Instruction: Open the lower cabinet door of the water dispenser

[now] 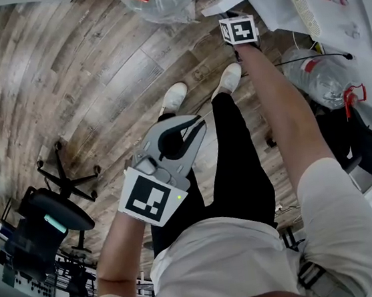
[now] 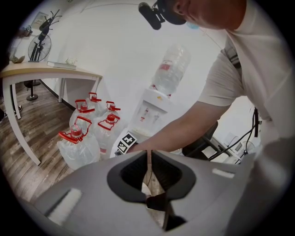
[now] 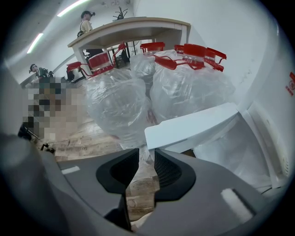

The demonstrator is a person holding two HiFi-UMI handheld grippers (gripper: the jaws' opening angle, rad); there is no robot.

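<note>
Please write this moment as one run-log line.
right gripper: open, at door edge | left gripper: shut, empty | door: swung open

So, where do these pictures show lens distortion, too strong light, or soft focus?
Head view: the grey wooden plank floor curves toward the edges. Left gripper view: black round border; the white water dispenser nearly melts into the bright wall. Right gripper view: the clear plastic water jugs with red caps carry pale glare.

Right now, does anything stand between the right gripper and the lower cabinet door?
Nothing visible does: the lower cabinet door has its corner right at the jaws of the right gripper; the water jugs stand beyond it.
</note>
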